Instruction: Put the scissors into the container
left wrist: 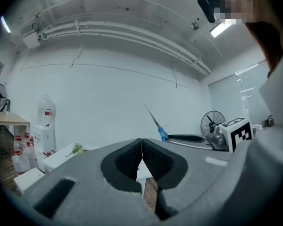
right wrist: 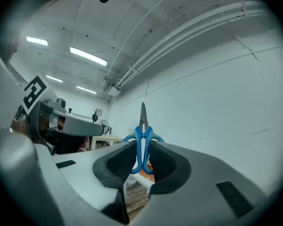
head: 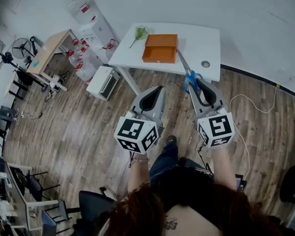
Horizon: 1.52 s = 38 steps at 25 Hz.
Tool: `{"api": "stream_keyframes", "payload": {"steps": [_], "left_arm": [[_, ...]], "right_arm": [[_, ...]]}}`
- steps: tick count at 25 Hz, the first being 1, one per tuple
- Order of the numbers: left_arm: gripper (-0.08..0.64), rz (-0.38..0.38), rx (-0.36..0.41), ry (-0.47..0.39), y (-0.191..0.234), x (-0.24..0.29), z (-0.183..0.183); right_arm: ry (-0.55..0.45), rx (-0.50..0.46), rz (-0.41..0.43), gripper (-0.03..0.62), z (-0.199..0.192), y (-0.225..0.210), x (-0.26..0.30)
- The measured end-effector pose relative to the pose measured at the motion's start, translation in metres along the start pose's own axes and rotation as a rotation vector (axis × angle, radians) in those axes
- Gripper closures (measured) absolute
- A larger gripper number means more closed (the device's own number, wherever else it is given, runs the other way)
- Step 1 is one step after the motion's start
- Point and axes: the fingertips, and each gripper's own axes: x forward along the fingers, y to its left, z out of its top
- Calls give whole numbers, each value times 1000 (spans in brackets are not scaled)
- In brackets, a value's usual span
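Observation:
Blue-handled scissors (head: 191, 77) are held up in the air by my right gripper (head: 197, 84), shut on the handles. Their blades point toward the orange container (head: 160, 48), an open box on the white table (head: 201, 41). In the right gripper view the scissors (right wrist: 142, 121) stand upright between the pads of the right gripper (right wrist: 141, 147). My left gripper (head: 159, 89) hangs beside it, shut and empty, short of the table's near edge. The left gripper (left wrist: 141, 144) view shows its jaws pressed together, with the scissors (left wrist: 158, 126) off to the right.
A green sprig (head: 140, 33) and a small round disc (head: 205, 64) lie on the table. A water dispenser (head: 88, 18), bottles, a white cabinet (head: 103, 81) and a wooden desk (head: 49, 50) stand to the left. A white cable (head: 255, 104) trails over the wooden floor at right.

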Motion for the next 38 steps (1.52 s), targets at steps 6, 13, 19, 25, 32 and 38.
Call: {"api": "stream_keyframes", "payload": {"steps": [6, 13, 19, 25, 32, 38], "left_arm": [[543, -6, -3, -4, 8, 17, -2], [543, -26, -8, -3, 38, 50, -2], [543, -30, -12, -3, 76, 78, 0], [543, -34, -17, -6, 115, 102, 2], [543, -31, -21, -13, 164, 118, 5], [543, -47, -12, -23, 197, 127, 10]], "right_arm": [[-6, 14, 3, 512, -6, -9, 12], [36, 10, 3, 512, -22, -21, 52], [58, -14, 12, 512, -28, -29, 97], [70, -26, 21, 512, -35, -32, 144], [60, -16, 14, 512, -36, -33, 196], [66, -20, -2, 512, -37, -31, 232]]}}
